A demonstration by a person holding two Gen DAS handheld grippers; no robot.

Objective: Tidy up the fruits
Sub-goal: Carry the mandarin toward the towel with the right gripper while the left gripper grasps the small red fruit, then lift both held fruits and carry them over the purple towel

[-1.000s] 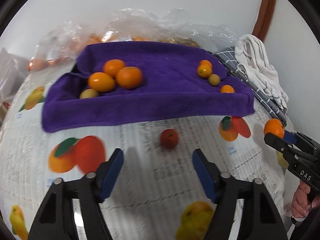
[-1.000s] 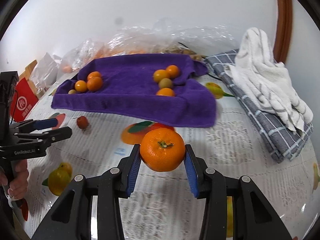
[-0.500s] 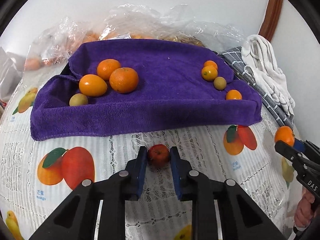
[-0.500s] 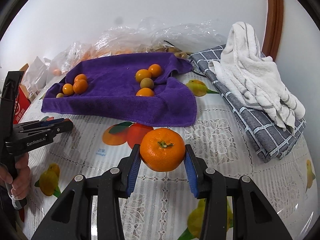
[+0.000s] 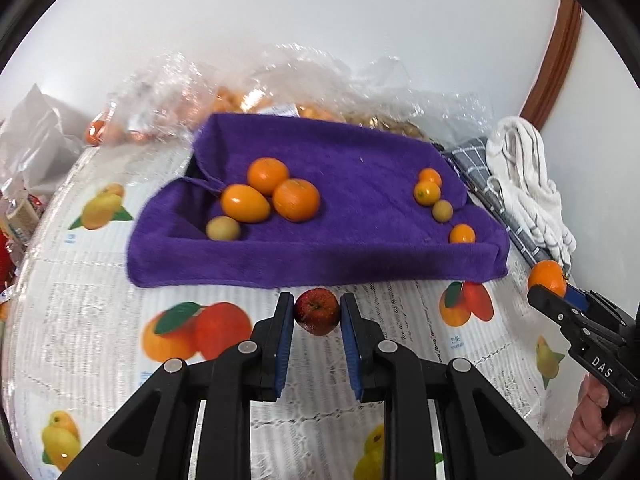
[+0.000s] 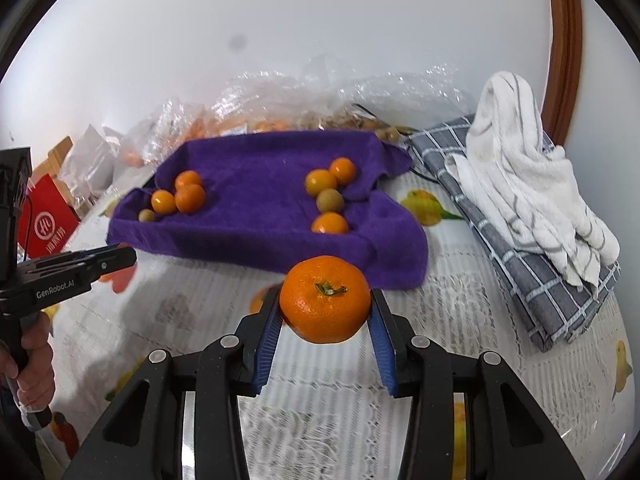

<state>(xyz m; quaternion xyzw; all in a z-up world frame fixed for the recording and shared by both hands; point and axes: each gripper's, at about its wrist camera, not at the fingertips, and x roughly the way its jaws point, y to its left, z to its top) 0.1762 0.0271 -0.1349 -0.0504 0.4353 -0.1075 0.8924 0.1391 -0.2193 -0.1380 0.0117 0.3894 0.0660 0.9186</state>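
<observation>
Left gripper (image 5: 317,312): its blue-padded fingers (image 5: 285,340) are closed in on a small red apple (image 5: 317,311), one pad pressed on each side; the fruit sits at the centre of the left wrist view, just short of the towel's near edge.
Right gripper (image 6: 325,312): narrowed onto an orange (image 6: 325,299) with its green stem facing the camera, pads touching both flanks (the same fruit shows at 3 o'clock in the left wrist view).
Purple towel (image 5: 360,184): spread on the counter (image 5: 88,320) at 12 o'clock from both grippers, its edges raised like a shallow tray.
Left cluster on towel: three oranges (image 5: 296,199) touching one another, with one small greenish-yellow fruit (image 5: 223,228) just beside them at 7 o'clock.
Right cluster on towel: three small orange fruits (image 5: 427,193) and one greenish one (image 5: 442,211), strung in a loose line toward the near right corner.
Counter cover: white lace-pattern cloth printed with fruit pictures.
Behind the towel: crumpled clear plastic bags (image 5: 304,84) holding more orange fruit.
At 2 o'clock: a grey checked cloth (image 6: 532,264) with a white striped towel (image 6: 528,168) heaped on it.
At 9 o'clock, right wrist view: a red box (image 6: 48,220).
</observation>
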